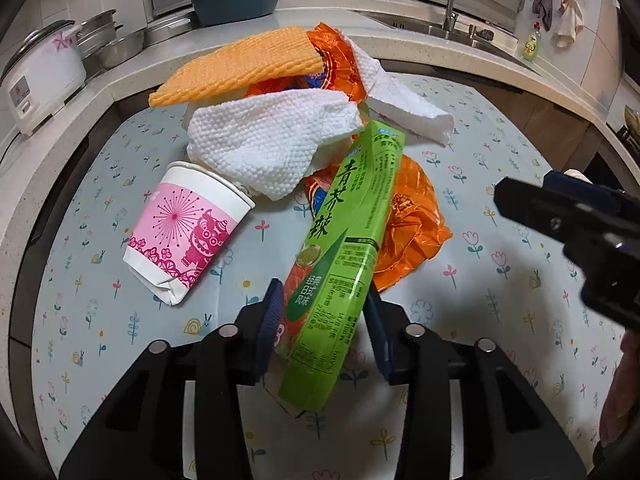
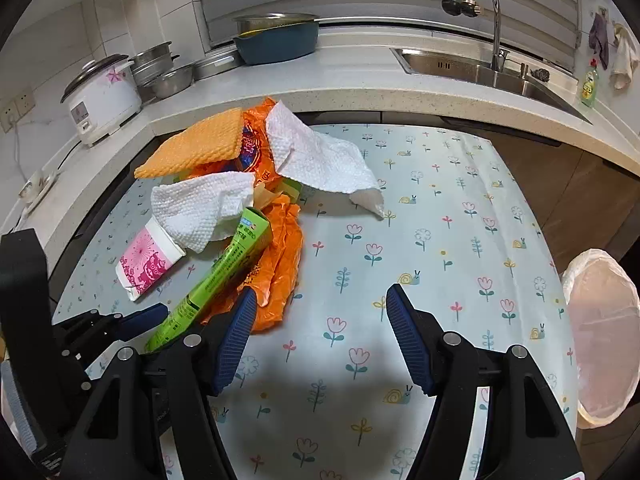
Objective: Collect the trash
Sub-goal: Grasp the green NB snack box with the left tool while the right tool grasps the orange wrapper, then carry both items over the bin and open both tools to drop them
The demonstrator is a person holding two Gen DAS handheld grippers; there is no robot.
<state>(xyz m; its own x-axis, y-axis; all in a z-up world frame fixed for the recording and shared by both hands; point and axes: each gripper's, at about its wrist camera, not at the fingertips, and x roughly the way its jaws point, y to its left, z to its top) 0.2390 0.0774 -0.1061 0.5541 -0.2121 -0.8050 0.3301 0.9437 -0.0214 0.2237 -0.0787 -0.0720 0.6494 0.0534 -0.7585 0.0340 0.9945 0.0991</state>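
The left gripper (image 1: 324, 312) is clenching the near end of the green box (image 1: 344, 240), which is pointing toward one o'clock over the orange wrapper (image 1: 412, 220). The right gripper (image 2: 320, 332) is hovering released above the flowered table (image 2: 440, 208), with the bin (image 2: 600, 336) at three o'clock.

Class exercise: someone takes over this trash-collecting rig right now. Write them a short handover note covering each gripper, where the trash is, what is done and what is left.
Left gripper: shut on the green box, whose far end leans on the pile.
Right gripper: open, empty, over bare tablecloth.
Trash on the table: paper cup on its side, two paper towels, orange wrapper, orange sponge cloth.
Bin: beside the table on the right; nothing can be made out through its liner.
Done: box gripped.
Left: bin the box, then everything else.
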